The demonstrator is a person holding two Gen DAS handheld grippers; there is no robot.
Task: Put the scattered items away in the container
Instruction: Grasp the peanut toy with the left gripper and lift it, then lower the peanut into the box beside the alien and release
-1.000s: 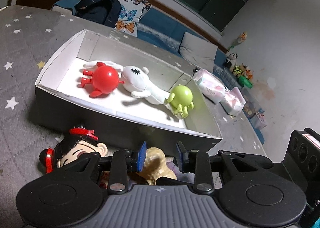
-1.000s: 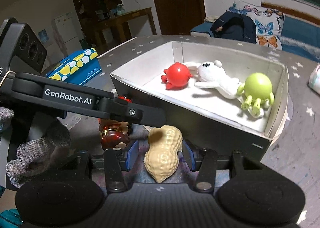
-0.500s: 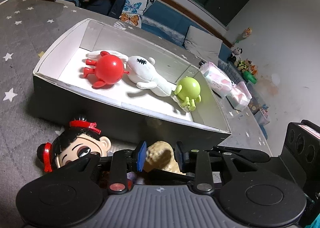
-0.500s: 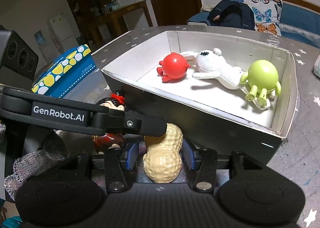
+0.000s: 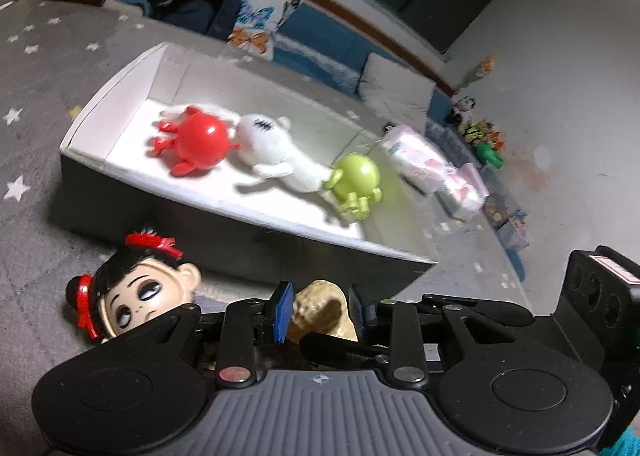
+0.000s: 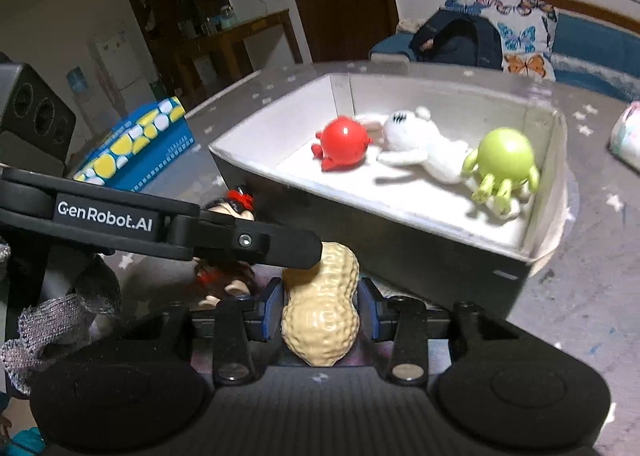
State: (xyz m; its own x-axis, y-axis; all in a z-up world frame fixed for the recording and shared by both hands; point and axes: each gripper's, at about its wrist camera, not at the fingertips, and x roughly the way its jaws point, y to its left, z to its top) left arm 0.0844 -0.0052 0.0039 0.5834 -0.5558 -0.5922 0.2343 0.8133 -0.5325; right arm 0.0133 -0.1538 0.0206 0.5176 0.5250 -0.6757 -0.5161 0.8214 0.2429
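Note:
A beige peanut toy (image 6: pixel 322 312) sits between the fingers of my right gripper (image 6: pixel 320 306), which is shut on it and holds it just in front of the box. The same peanut (image 5: pixel 320 306) shows between the left gripper's fingers (image 5: pixel 320 310), but whether they touch it I cannot tell. A doll head with black hair and red bows (image 5: pixel 132 296) lies on the grey cloth left of the left gripper. The open box (image 5: pixel 108 103) holds a red toy (image 5: pixel 198 139), a white plush (image 5: pixel 272 147) and a green toy (image 5: pixel 358 179).
A blue and yellow tissue box (image 6: pixel 136 147) stands left of the box. Pink and white packets (image 5: pixel 428 163) lie on the cloth at its far right. A sofa with butterfly cushions (image 6: pixel 520 35) is beyond the table.
Both grippers have risen and tilted a little, so the box sits lower and nearer in view. The right gripper's fingers have closed onto the peanut.

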